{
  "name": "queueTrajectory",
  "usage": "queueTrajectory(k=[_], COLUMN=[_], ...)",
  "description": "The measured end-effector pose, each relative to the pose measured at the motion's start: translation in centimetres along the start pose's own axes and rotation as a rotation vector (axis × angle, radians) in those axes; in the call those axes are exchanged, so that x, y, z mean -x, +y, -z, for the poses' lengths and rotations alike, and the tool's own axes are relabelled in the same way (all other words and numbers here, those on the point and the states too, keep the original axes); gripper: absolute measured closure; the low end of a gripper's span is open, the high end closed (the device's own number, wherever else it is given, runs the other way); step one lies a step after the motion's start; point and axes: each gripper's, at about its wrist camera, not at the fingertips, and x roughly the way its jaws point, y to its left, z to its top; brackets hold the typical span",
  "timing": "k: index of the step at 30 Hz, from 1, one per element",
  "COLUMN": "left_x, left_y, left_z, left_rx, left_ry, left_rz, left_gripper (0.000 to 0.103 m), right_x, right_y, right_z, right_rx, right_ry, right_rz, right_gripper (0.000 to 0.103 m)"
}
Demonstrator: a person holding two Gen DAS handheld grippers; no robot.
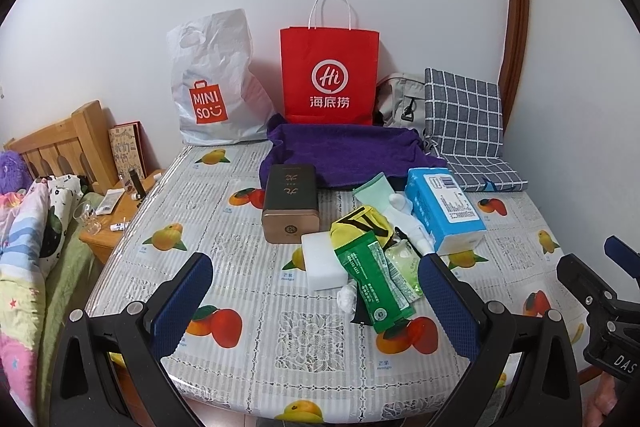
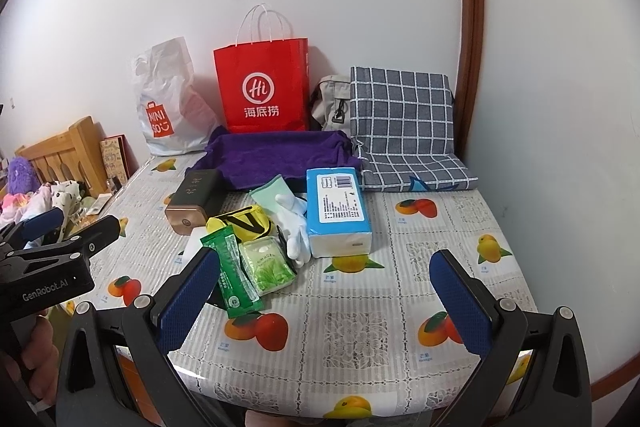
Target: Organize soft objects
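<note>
A heap of soft things lies mid-table: a blue tissue pack (image 1: 444,209) (image 2: 338,209), white gloves (image 1: 408,223) (image 2: 296,227), a yellow pouch (image 1: 360,223) (image 2: 244,223), a green sachet (image 1: 366,279) (image 2: 232,277), a wipes pack (image 2: 266,265), a white sponge (image 1: 322,261). A purple towel (image 1: 344,151) (image 2: 280,153) lies behind. My left gripper (image 1: 316,297) is open and empty, in front of the heap. My right gripper (image 2: 326,293) is open and empty, near the front edge, right of the heap.
A dark tin box (image 1: 290,203) (image 2: 194,201) lies left of the heap. A red paper bag (image 1: 330,75) (image 2: 262,87), a white Miniso bag (image 1: 212,83), a grey bag (image 2: 332,103) and a checked cushion (image 1: 468,127) (image 2: 404,123) stand along the wall. A bed (image 1: 24,247) is at left.
</note>
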Motion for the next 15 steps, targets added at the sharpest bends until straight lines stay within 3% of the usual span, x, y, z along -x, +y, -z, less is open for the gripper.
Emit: queueTrajectory(k=[10, 13, 15], left_x=[-6.0, -7.8, -8.9], left_y=[0.8, 1.3, 1.6], left_z=[1.5, 2.2, 2.5], left_rx=[0.021, 0.034, 0.034], left_ry=[0.101, 0.138, 0.158], left_rz=[-0.014, -0.021, -0.024], left_gripper=[0.000, 0.000, 0.000], right_x=[-5.0, -7.2, -8.7], right_y=[-0.3, -0.1, 0.0], right_z=[1.9, 2.8, 3.4], right_rx=[-0.006, 0.015, 0.021], right_ry=[0.089, 0.117, 0.142], right_rz=[-0.005, -0.003, -0.016], right_gripper=[0.000, 0.003, 0.011])
